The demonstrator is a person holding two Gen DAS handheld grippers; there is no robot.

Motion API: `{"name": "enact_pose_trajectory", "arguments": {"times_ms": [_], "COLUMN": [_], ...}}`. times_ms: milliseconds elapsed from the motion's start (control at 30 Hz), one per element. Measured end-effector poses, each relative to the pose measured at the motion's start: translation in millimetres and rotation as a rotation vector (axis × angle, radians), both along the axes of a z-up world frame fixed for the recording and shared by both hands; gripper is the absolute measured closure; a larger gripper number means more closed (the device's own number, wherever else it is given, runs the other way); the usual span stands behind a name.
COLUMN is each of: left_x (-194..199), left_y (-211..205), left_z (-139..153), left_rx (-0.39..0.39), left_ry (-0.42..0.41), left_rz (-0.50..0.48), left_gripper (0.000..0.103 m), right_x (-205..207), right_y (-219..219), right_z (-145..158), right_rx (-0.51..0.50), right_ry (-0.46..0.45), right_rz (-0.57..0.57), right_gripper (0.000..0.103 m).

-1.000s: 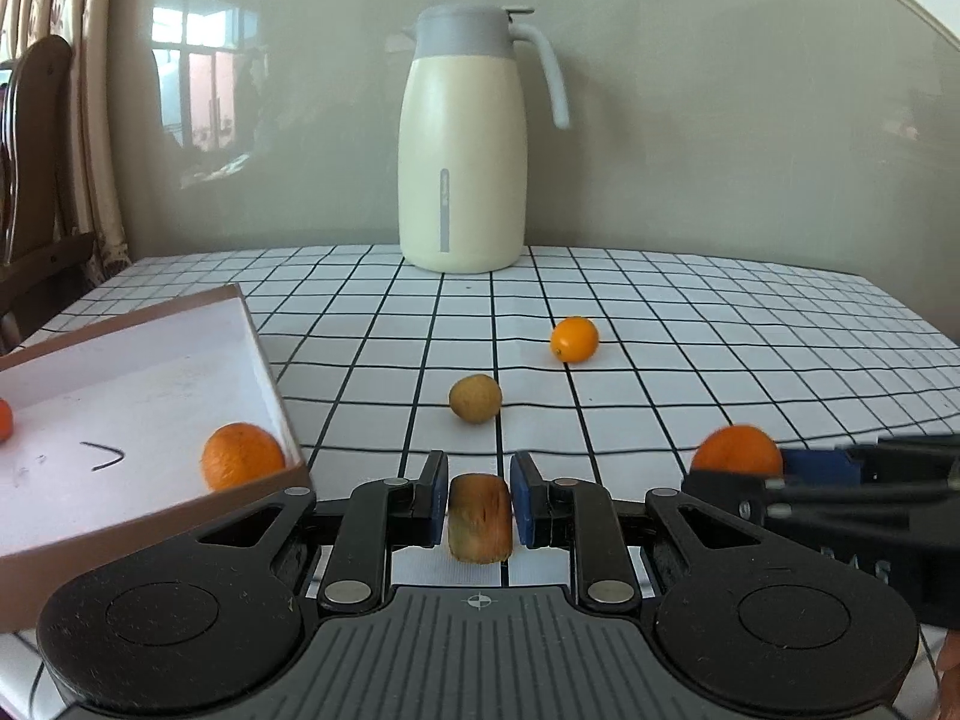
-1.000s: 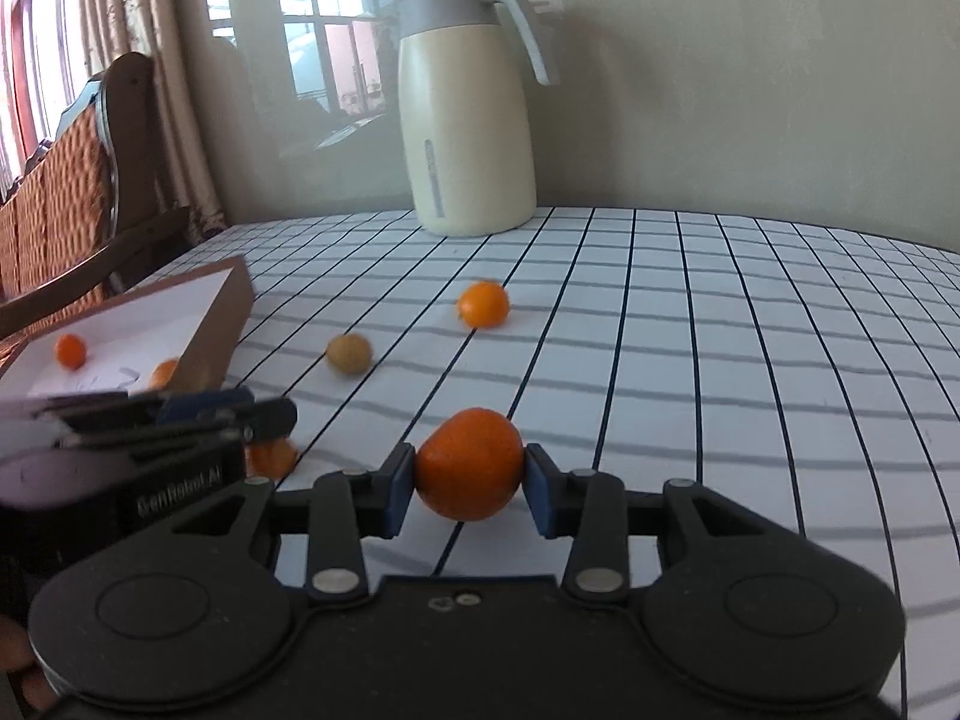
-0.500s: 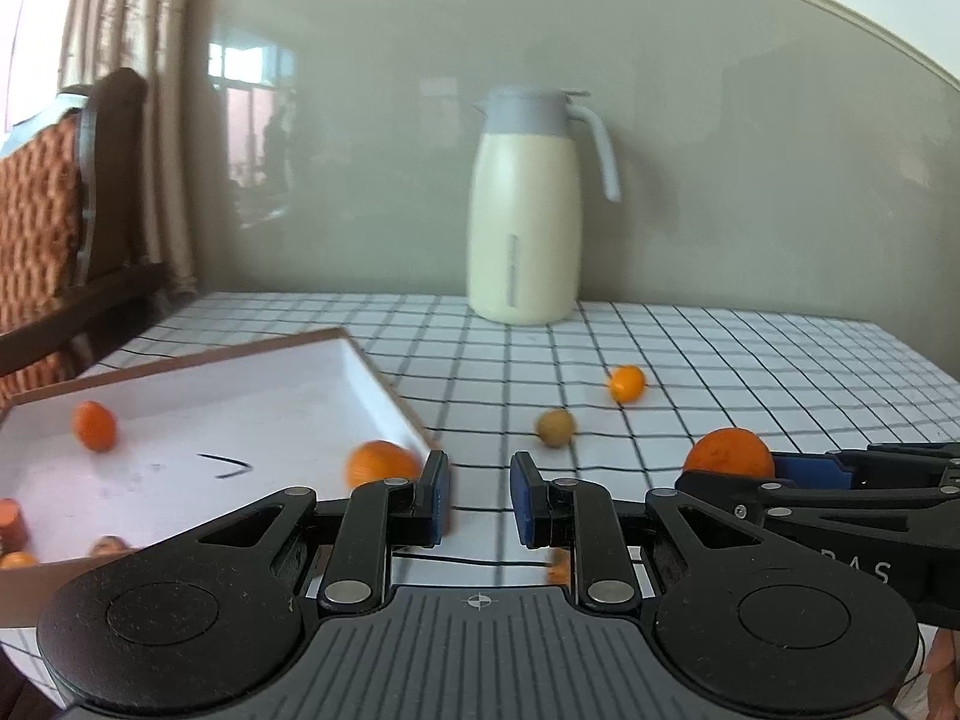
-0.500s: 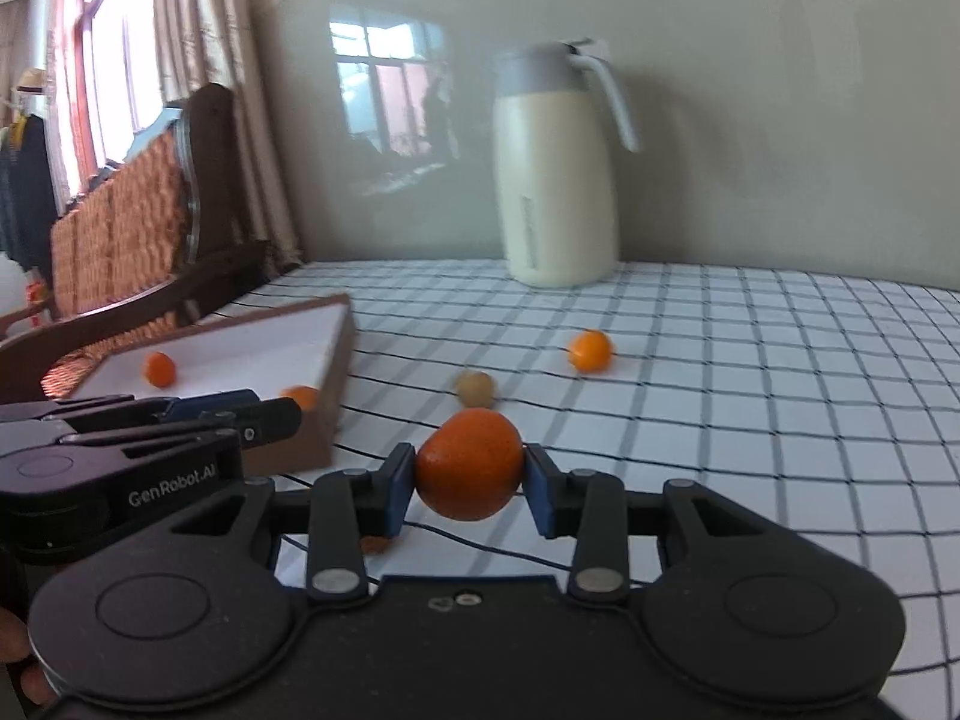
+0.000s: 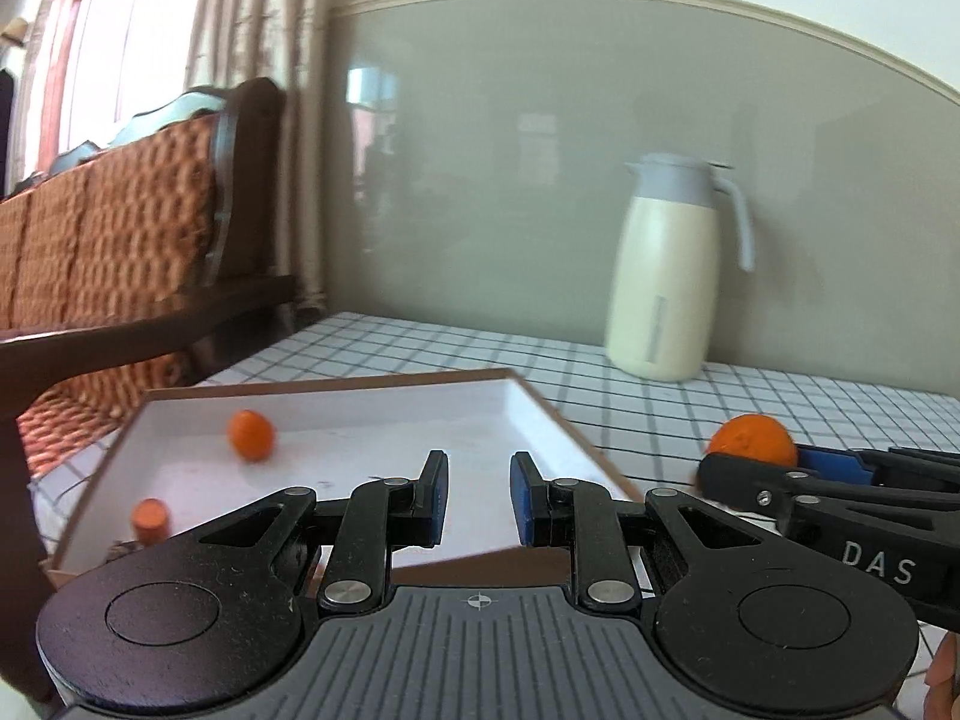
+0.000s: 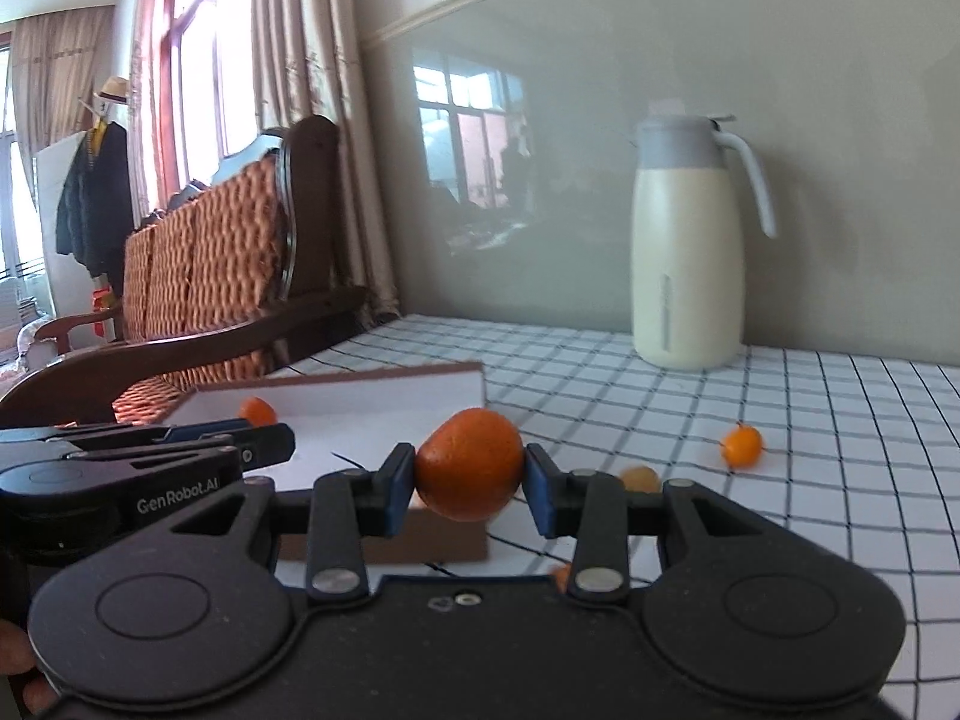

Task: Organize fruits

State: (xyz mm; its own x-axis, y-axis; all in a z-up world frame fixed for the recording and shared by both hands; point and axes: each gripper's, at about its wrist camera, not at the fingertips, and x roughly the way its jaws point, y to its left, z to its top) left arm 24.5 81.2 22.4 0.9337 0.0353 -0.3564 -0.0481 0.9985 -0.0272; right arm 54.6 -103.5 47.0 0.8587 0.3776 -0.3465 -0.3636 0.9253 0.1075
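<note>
Hidden: brownish fruit [image 6: 641,478] on the cloth half covered by a finger of the right gripper [image 6: 469,477]; an orange scrap [image 6: 561,573] peeks out under the same finger, too cut off to name
Unclear: dark speck [image 5: 120,549] in the tray's near left corner, blurred; room edges smeared by the lens
Right gripper: clamped on the orange [image 6: 468,468], pads pressing both sides; fruit held off the cloth, overlapping the tray's near right corner in the right wrist view
Left gripper [image 5: 478,492]: clenched as far in as it goes, a narrow gap between the blue pads, nothing in it; it sits over the tray's near edge
Tray [image 5: 558,420]: shallow, white inside, brown card rim; holds a small round orange fruit [image 5: 251,433] and a stubby orange piece [image 5: 150,519]
Surface: table [image 6: 660,396] under white cloth with a dark grid; a kumquat [image 6: 742,445] lies loose on it
Room: cream jug [image 6: 690,252] with grey lid and handle at the glossy grey wall; dark wooden bench [image 6: 228,252] with woven orange back; beige curtains [image 6: 300,60]
</note>
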Motion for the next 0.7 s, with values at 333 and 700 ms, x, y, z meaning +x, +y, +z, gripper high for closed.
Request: {"name": "enact_pose_trajectory", "arguments": {"times_ms": [333,700], "left_x": [7,21], "left_y": [29,-69], "left_z": [-5,-25], "left_rx": [-0.037,0.015], "left_ry": [0.032,0.114], "left_rz": [0.063,-0.213], "left_gripper": [0.080,0.080], "right_x": [4,0], "right_y": [19,-61], "right_z": [0,-4], "right_rx": [0.000,0.035], "right_ry": [-0.024,0.012], "right_rz": [0.016,-0.203], "right_gripper": [0.073,0.073]}}
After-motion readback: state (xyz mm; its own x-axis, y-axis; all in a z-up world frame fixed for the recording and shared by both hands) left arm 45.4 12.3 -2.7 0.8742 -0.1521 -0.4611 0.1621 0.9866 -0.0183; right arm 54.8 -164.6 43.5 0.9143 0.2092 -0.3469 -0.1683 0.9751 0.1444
